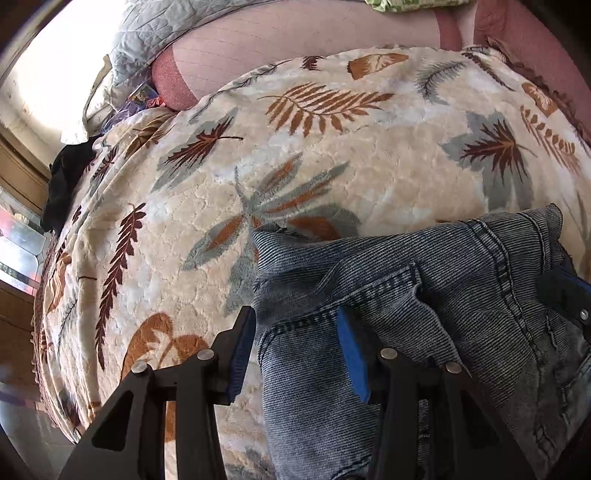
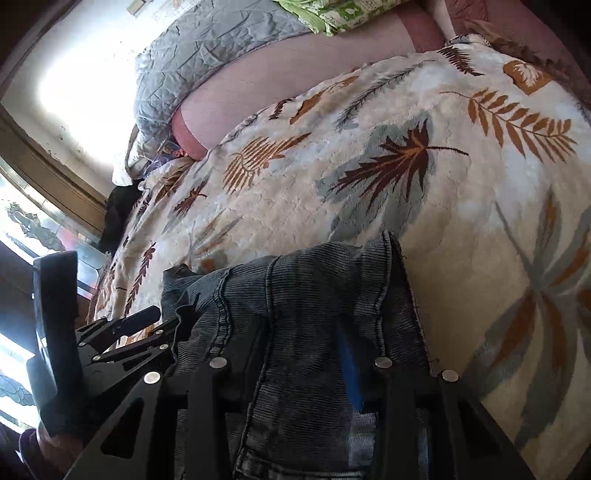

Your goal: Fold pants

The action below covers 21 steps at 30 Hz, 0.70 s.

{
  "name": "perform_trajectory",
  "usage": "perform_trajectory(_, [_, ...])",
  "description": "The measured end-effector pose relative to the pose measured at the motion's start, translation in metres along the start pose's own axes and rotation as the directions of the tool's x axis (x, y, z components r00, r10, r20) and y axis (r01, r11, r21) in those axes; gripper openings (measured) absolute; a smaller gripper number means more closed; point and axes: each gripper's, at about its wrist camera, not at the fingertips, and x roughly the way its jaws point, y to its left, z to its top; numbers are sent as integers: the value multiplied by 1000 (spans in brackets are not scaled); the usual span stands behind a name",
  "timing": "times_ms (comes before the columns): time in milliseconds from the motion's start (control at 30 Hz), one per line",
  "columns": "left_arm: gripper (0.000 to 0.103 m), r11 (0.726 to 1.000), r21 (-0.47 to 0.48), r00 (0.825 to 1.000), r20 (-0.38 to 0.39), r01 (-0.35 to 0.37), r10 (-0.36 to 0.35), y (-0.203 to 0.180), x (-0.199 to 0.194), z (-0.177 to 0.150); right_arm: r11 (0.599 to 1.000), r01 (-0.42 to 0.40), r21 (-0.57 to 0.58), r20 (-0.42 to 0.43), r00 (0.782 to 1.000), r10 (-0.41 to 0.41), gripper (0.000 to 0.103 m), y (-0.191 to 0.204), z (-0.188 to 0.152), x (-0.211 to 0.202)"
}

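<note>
Left wrist view looks down over a bed spread with a cream blanket (image 1: 332,177) printed in brown, rust and grey leaves, which fills most of the frame. Beyond its far edge lies a pinkish sheet (image 1: 295,40), and past that a grey quilted cover (image 1: 155,33) and a scrap of green patterned cloth (image 1: 413,5). At the left edge of the bed a black garment (image 1: 66,184) is bunched against bright window light.

On the near side of the blanket lie the pants (image 1: 424,295), faded blue-grey denim, bunched and creased, with doubled seam stitching running across the top fold. They spread from the middle of the frame to the right edge.

The left gripper (image 1: 295,350) points steeply down over the left end of the denim. Its jaws stand partly apart with a fold of the pants between them; the right blue pad lies against the cloth, but whether the left pad presses it too I cannot tell.

In the right wrist view the right gripper (image 2: 303,362) sits at the other end of the pants (image 2: 295,288), with a thick band of denim between its fingers. Cloth drapes over the left finger and hides its pad, so I cannot tell if the grip is closed. The other tool shows at far left, on the same garment.
</note>
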Motion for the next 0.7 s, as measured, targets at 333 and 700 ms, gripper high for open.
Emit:
perform_trajectory(333, [48,999,9,986,156,53,-54,10,-88,-58,962,164,-220,114,983,-142,42,38,-45,-71])
perform_trajectory(700, [58,993,4,993,10,122,-122,-7,-41,-99,945,253,-206,-23,964,-263,43,15,-79,-45])
